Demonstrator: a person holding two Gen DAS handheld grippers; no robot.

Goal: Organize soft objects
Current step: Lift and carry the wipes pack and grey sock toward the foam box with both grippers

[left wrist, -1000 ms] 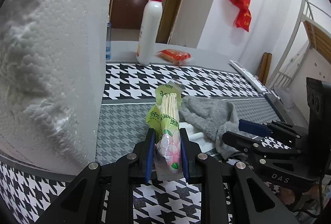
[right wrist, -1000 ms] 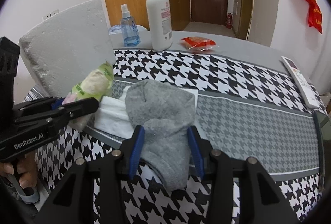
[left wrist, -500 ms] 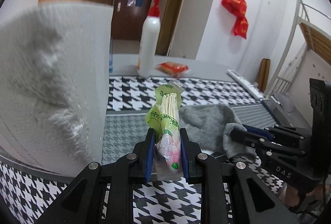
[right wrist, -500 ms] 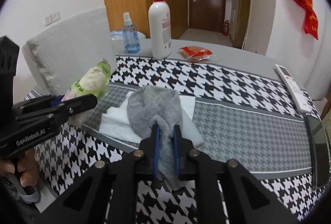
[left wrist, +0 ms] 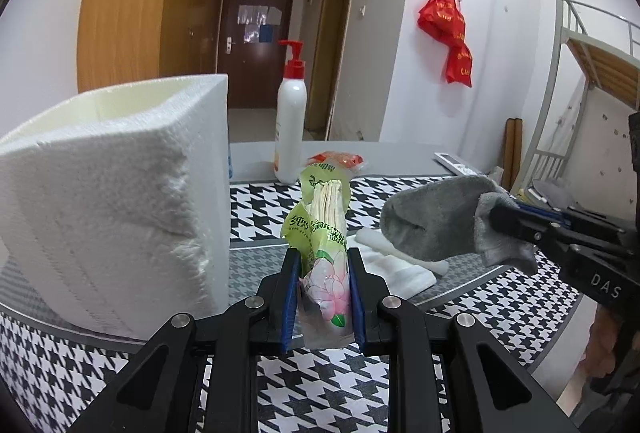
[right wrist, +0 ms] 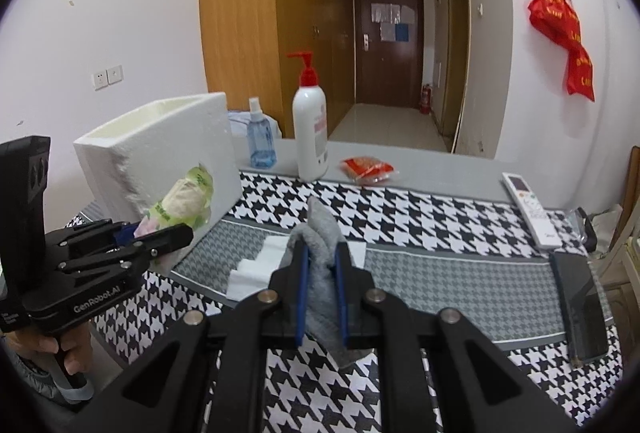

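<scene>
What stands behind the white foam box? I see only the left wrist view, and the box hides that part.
Observer: A blue spray bottle, beside the pump bottle.
Operator: Does anything lie past the remote?
Observer: Yes, a dark flat device, near the table edge.
Operator: Does the right gripper clamp the grey sock from both sides?
Observer: Yes, both fingers press on it.
</scene>
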